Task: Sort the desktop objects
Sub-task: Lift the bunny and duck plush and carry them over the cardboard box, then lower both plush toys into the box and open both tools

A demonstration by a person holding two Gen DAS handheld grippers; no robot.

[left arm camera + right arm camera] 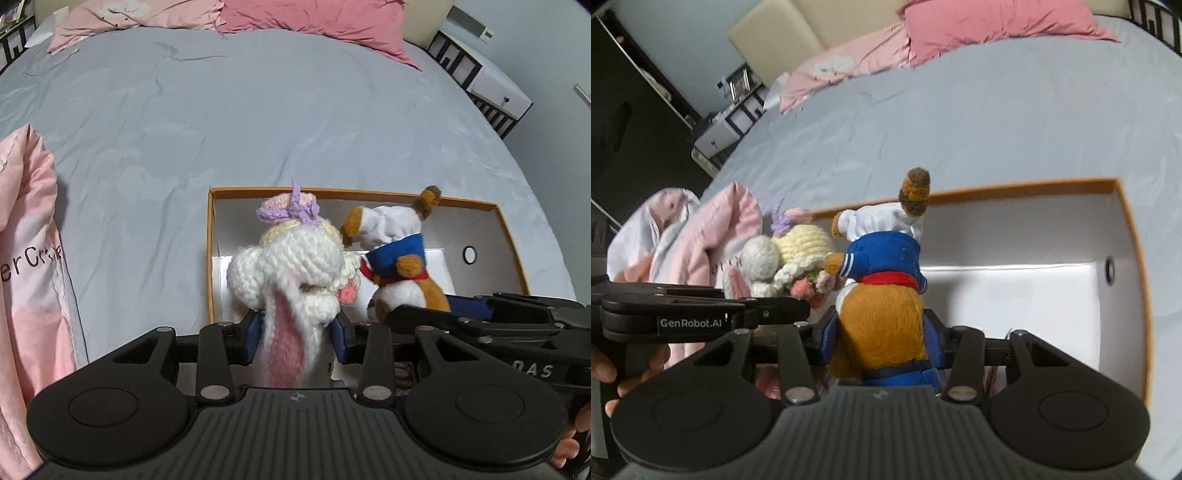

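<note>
My left gripper (297, 339) is shut on a white crocheted rabbit (295, 273) with pink ears and a lilac bow, held upside down over the near left corner of an orange-rimmed white box (211, 258). My right gripper (879, 343) is shut on a brown plush fox (882, 295) in a blue sailor top and white hat, also held over the box (1126, 221). The two toys hang side by side, almost touching. The fox (402, 258) shows to the right in the left wrist view, the rabbit (790, 254) to the left in the right wrist view.
The box lies on a grey-blue bedsheet (258, 122). Pink pillows (314, 18) lie at the head of the bed. A pink quilt (33, 258) is bunched at the left edge. A white bedside cabinet (491, 81) stands at the far right. The box's white floor (1015, 295) is bare.
</note>
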